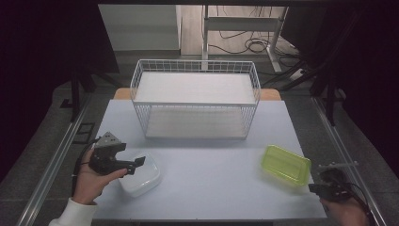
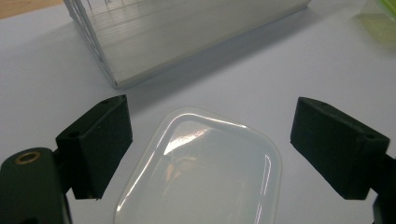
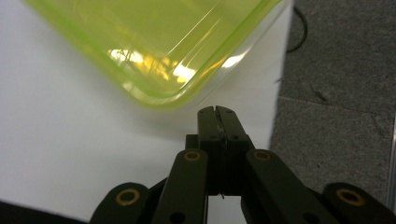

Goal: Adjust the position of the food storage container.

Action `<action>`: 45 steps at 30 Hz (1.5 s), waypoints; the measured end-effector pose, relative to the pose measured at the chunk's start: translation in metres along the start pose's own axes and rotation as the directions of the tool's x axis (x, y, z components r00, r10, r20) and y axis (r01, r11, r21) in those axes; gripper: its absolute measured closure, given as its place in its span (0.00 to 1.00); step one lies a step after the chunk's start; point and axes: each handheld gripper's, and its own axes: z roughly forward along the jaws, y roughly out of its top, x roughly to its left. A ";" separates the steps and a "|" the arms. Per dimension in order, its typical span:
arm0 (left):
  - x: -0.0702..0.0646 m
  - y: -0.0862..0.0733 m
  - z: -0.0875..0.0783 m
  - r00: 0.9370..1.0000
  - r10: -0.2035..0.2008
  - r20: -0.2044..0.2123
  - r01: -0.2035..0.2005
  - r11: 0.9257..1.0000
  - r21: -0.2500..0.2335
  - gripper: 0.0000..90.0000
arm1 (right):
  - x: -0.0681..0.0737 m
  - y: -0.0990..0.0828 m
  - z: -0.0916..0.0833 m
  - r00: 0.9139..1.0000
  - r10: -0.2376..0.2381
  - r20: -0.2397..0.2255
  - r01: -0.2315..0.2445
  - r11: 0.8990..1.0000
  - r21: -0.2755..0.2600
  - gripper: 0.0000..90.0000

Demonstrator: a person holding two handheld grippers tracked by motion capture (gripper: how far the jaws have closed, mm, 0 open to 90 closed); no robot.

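**Grippers at two lidded boxes, one white, one green**

Table point(image 1: 211, 188) carried a white wire rack point(image 1: 195, 99) at its far middle, with two shelves, both bare. The white box point(image 1: 140, 176) lay near the front left corner, its rounded lid up. The left gripper point(image 1: 137, 164) hung over that box's left part, held in a hand point(image 1: 91, 181) with a white sleeve. In the left gripper view its jaws stood wide apart, one on each side of the white box point(image 2: 205, 172), the pads point(image 2: 100, 140) clear of the lid and not pressing on it. The rack's point(image 2: 187, 32) lower shelf showed beyond.

The green box point(image 1: 286, 164) lay near the right edge, well apart from the white one, translucent and turned at a slant to the table edge. The right gripper point(image 1: 314, 188) sat just in front of its near right corner, at the table's right rim. In the right gripper view the right gripper point(image 3: 217, 112) had its jaws pressed flat together with nothing between them, the tips just short of the rounded corner of the green box point(image 3: 154, 42). Grey floor point(image 3: 336, 70) lay to the right of the table edge.
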 end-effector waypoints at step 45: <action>-0.006 0.003 -0.002 1.000 -0.006 0.011 0.007 1.000 -0.010 0.14 | 0.078 0.101 0.063 0.975 -0.203 -0.091 0.206 0.978 0.021 0.99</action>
